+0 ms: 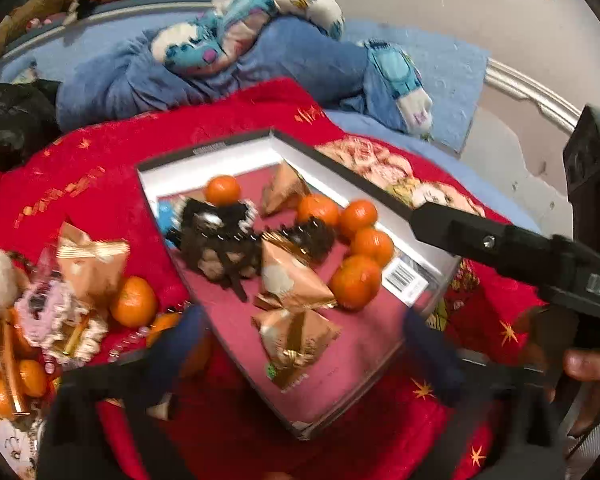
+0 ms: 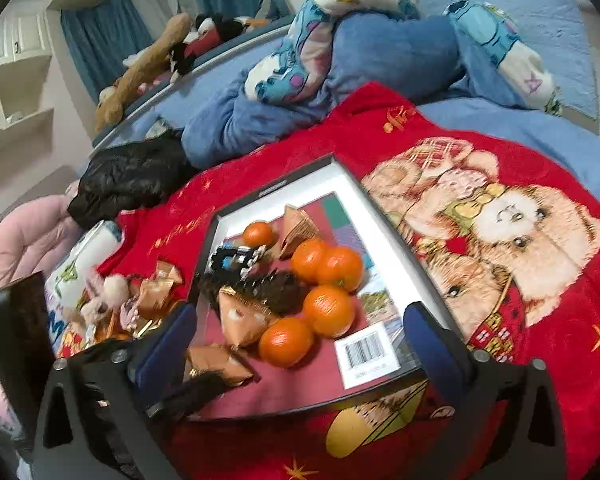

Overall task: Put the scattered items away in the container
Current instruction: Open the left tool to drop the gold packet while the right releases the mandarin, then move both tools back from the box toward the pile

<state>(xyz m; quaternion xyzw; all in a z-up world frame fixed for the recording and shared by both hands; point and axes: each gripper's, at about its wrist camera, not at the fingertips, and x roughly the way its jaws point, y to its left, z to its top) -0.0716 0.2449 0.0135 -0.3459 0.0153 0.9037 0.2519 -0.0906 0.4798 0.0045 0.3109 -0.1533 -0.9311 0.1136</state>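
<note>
A shallow dark-rimmed box [image 1: 340, 160] [image 2: 392, 232] lies on the red blanket. It holds several tangerines [image 1: 356, 284] [image 2: 328, 310], gold pyramid packets [image 1: 290, 280] [image 2: 242, 318] and dark hair claws [image 1: 220, 240] [image 2: 276, 288]. My left gripper [image 1: 306, 348] hovers open over the box's near corner, above a gold packet [image 1: 296, 340] that its pads do not touch. My right gripper [image 2: 300, 344] is open too, above a tangerine [image 2: 286, 342] lying in the box. One right finger [image 1: 480, 236] reaches over the box's right rim. Left of the box lie a gold packet [image 1: 92, 264], a tangerine [image 1: 134, 300], a pink hair piece [image 1: 56, 312] and more tangerines [image 1: 32, 376].
The red blanket [image 2: 480, 140] with a bear print covers a blue bed. Crumpled blue bedding and a cartoon pillow [image 2: 320, 52] sit behind the box. A black jacket [image 2: 128, 176] lies at the back left, a pink quilt [image 2: 24, 240] at the left. A thumb [image 1: 588, 364] shows at the right.
</note>
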